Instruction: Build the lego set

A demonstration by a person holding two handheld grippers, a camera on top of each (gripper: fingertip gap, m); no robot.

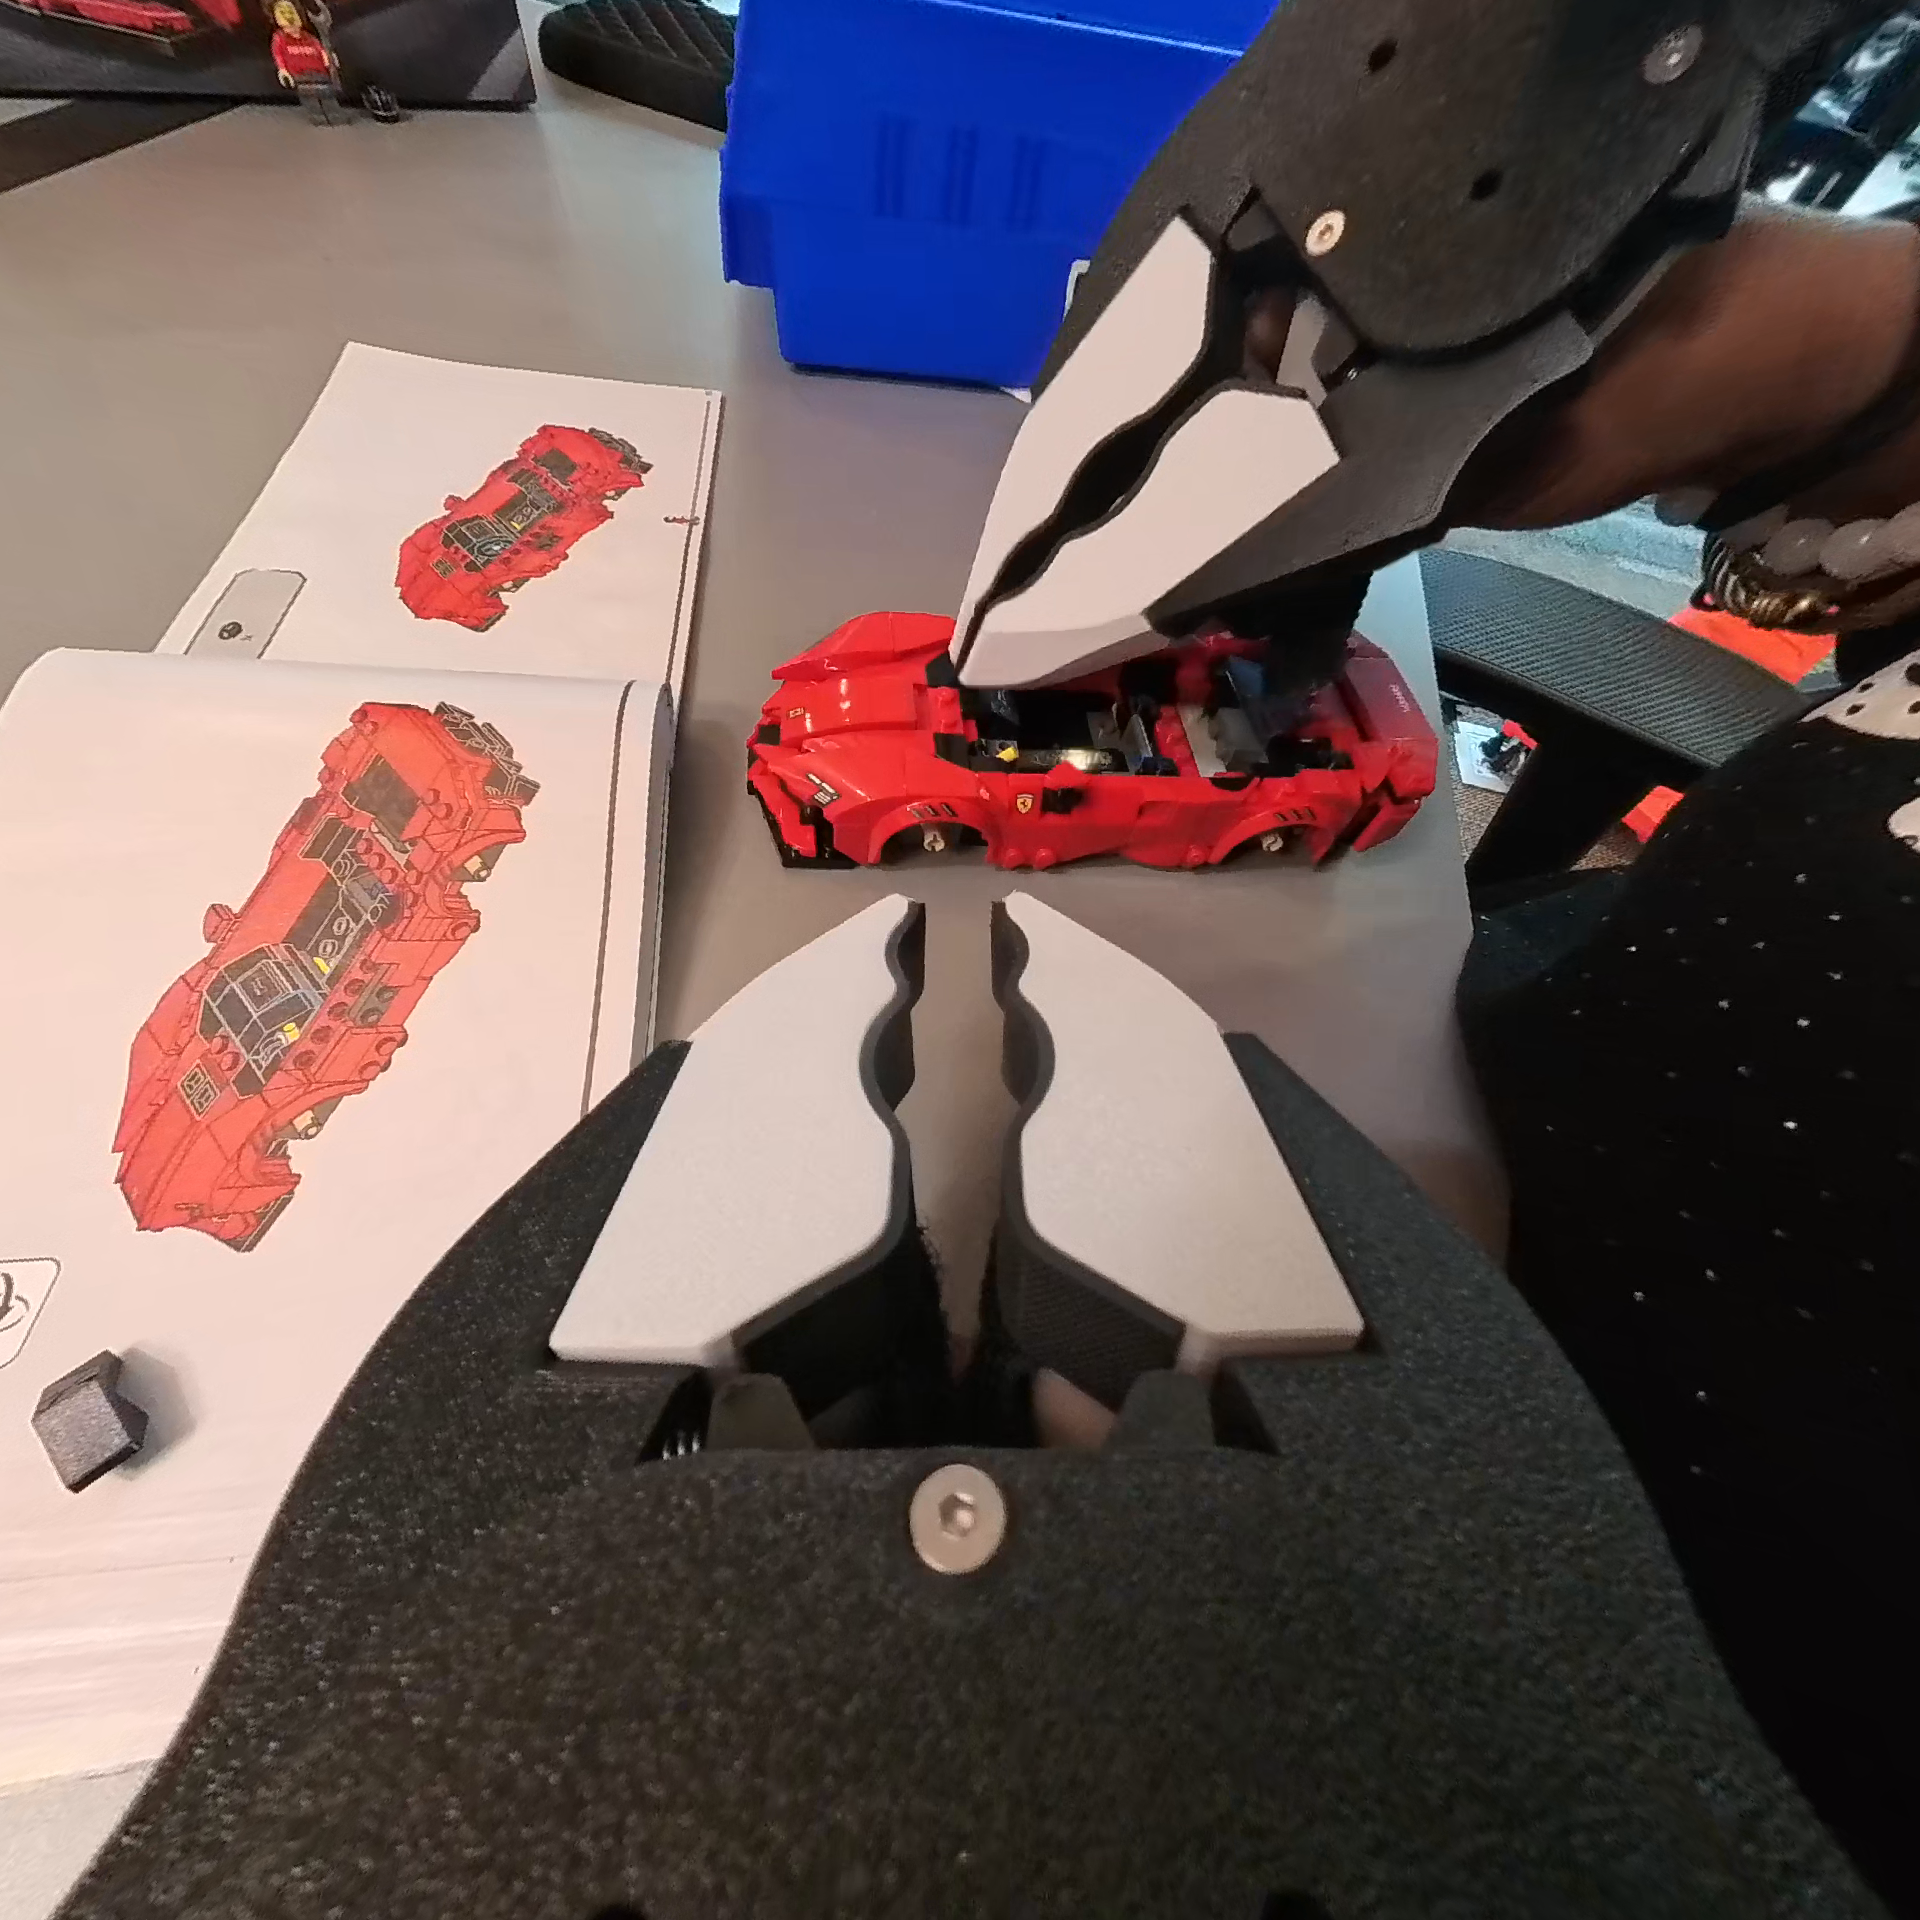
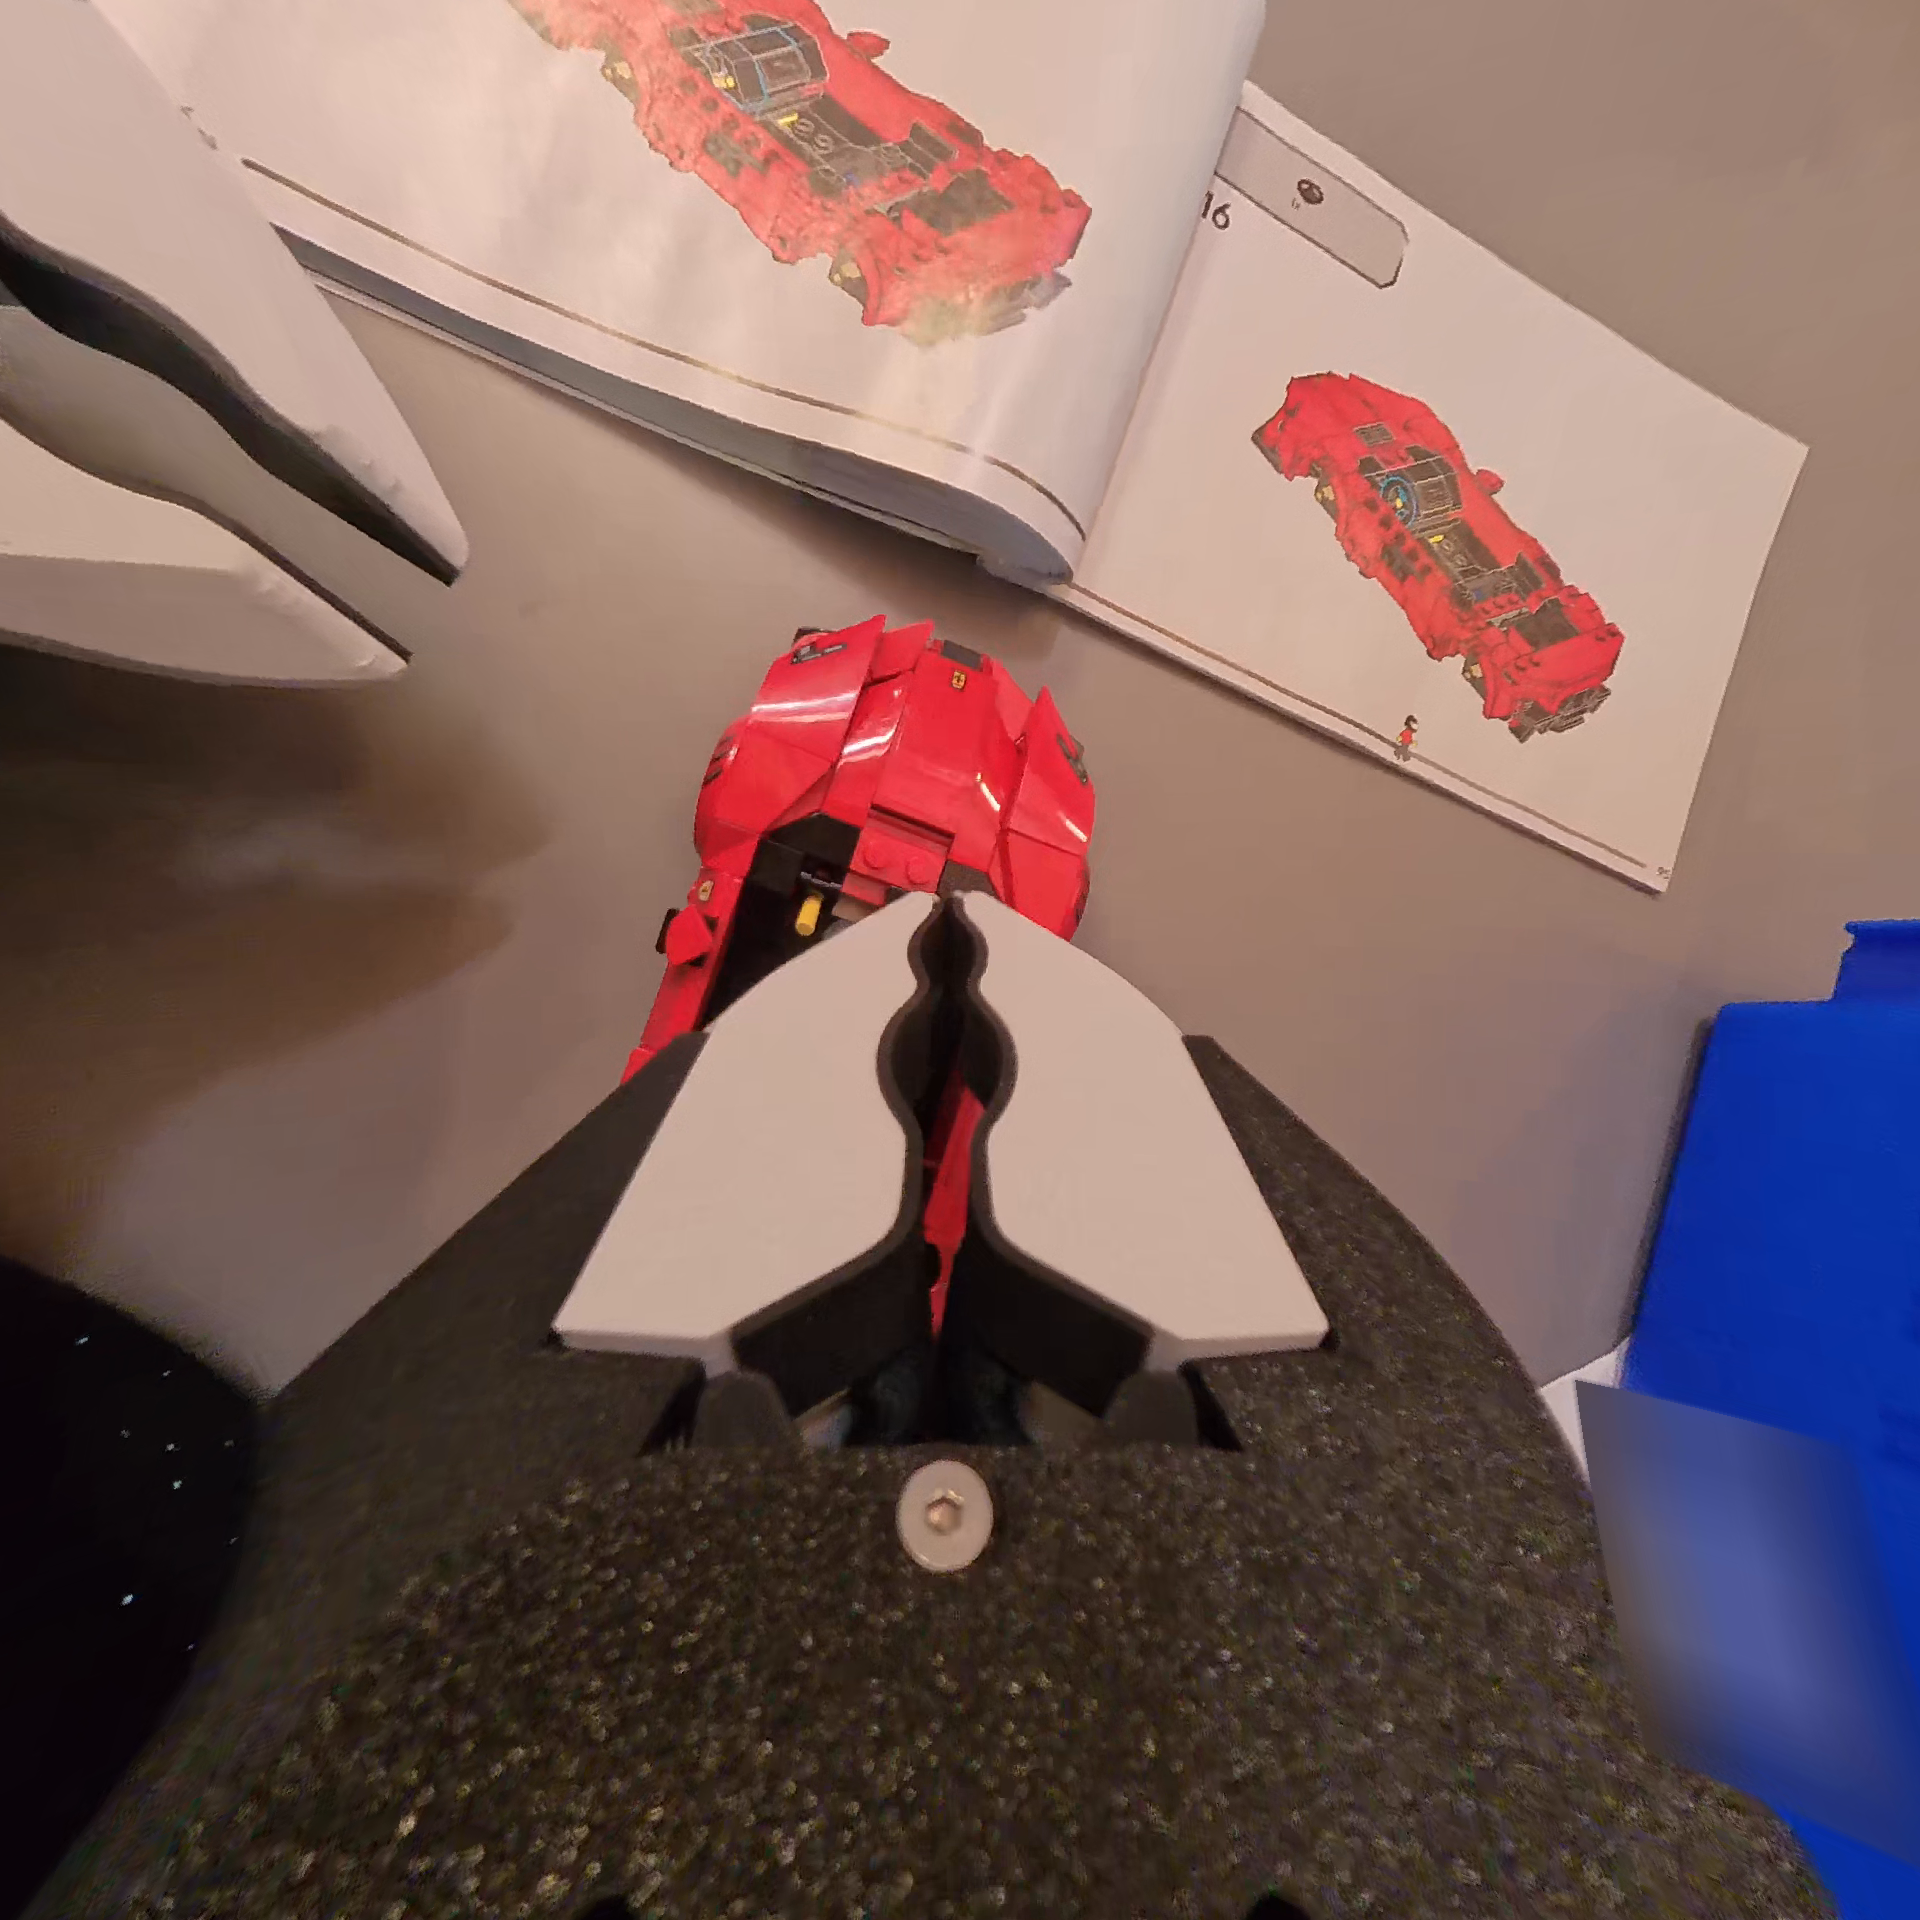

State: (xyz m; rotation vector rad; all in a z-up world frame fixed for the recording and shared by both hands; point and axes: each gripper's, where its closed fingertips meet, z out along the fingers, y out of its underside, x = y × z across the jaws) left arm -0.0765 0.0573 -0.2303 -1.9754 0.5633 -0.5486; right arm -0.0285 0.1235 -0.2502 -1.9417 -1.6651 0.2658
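- The left gripper (image 1: 956, 914) sits low and level, just in front of the red car's (image 1: 1091, 758) side, its fingers slightly parted with nothing between them.
- The right gripper (image 1: 961, 665) slants steeply down onto the car's open cabin (tips pressed together), held by a hand (image 1: 1662, 416).

Lego car (image 1: 1091, 758): red, black interior. Bin (image 1: 935, 187): blue. Table (image 1: 312, 260): grey. Instruction booklet (image 1: 312, 935): white, red car prints. Sleeve (image 1: 1714, 1143): black, white-dotted.

Office: grey desk (image 1: 520, 260), mesh chair (image 1: 1579, 665), blue bin (image 1: 935, 187)
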